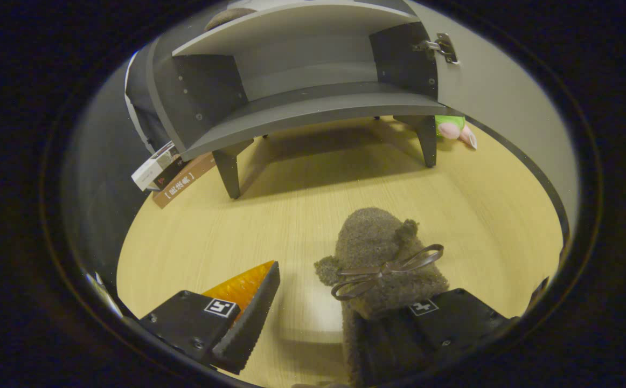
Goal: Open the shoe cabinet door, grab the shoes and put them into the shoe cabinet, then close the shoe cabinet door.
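A fuzzy brown slipper (380,253) with a ribbon bow lies over my right finger, its toe pointing toward the cabinet. My gripper (321,288) is open: the left finger (251,312) stands apart from the slipper, with bare table between them. Beyond the fingers stands the grey shoe cabinet (302,105) on short legs, its inside shelf bare. Its door (501,108) is swung open to the right on a metal hinge (445,47). A brown rounded thing (232,16) rests on the cabinet's upper level; I cannot tell what it is.
The light wooden tabletop (291,215) stretches from the fingers to the cabinet. Boxes and a book (173,172) lean by the cabinet's left leg. A green and pink plush toy (456,129) lies behind the right leg, by the door.
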{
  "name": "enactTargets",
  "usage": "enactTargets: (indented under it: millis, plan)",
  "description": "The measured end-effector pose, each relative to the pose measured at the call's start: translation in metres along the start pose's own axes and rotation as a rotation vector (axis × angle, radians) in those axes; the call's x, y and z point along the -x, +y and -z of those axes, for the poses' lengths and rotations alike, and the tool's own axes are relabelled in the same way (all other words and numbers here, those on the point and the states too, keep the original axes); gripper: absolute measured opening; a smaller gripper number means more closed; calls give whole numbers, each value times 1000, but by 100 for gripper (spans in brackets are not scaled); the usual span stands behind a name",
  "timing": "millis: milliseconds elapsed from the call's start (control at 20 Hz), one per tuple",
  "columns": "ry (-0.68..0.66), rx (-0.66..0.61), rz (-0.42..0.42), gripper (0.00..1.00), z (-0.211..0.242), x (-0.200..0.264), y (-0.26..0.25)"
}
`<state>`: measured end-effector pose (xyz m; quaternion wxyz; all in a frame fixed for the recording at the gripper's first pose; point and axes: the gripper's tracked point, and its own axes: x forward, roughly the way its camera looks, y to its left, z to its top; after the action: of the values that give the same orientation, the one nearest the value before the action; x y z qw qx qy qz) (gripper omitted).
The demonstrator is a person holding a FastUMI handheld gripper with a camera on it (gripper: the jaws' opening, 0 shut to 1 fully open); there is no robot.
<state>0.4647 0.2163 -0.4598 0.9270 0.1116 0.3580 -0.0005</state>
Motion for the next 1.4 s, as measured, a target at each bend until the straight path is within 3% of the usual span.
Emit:
enactTargets:
  millis: [250,450,550,950,1150,1400]
  plan:
    - [10,-50,52,45,-6,3,-32]
    - [8,-62,-79,13,-5,27,-22]
    - [1,-53,-115,9,-5,47,-19]
    - [-120,33,-164,8,-23,171,-10]
    - [-227,51,-194,8,-72,235,3]
    - [-400,79,-174,8,-169,285,26]
